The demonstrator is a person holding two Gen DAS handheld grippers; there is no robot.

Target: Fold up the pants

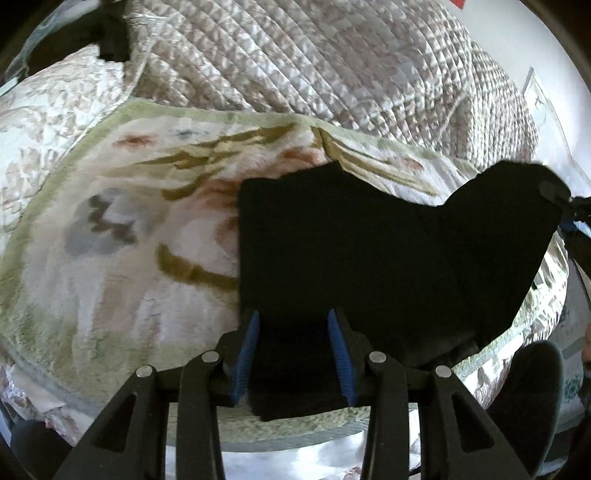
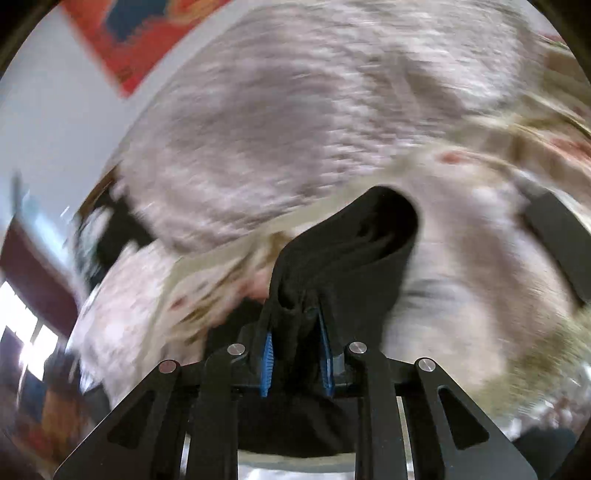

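Observation:
Black pants [image 1: 369, 251] lie folded on a floral blanket [image 1: 122, 229] on the bed. My left gripper [image 1: 293, 321] has its blue-padded jaws apart, straddling the pants' near edge, with cloth between them. At the far right of the left wrist view, the other gripper [image 1: 569, 206] lifts a corner of the pants off the blanket. In the blurred right wrist view, my right gripper [image 2: 295, 317] is shut on a bunch of the black pants [image 2: 354, 243], which drape up and over ahead of the fingers.
A quilted grey-and-white bedspread [image 1: 332, 66] covers the bed behind the blanket. A dark object [image 1: 110, 40] sits at the far left. A white wall [image 2: 55, 122] with a red picture [image 2: 125, 33] stands beyond the bed. The bed's near edge runs below my left gripper.

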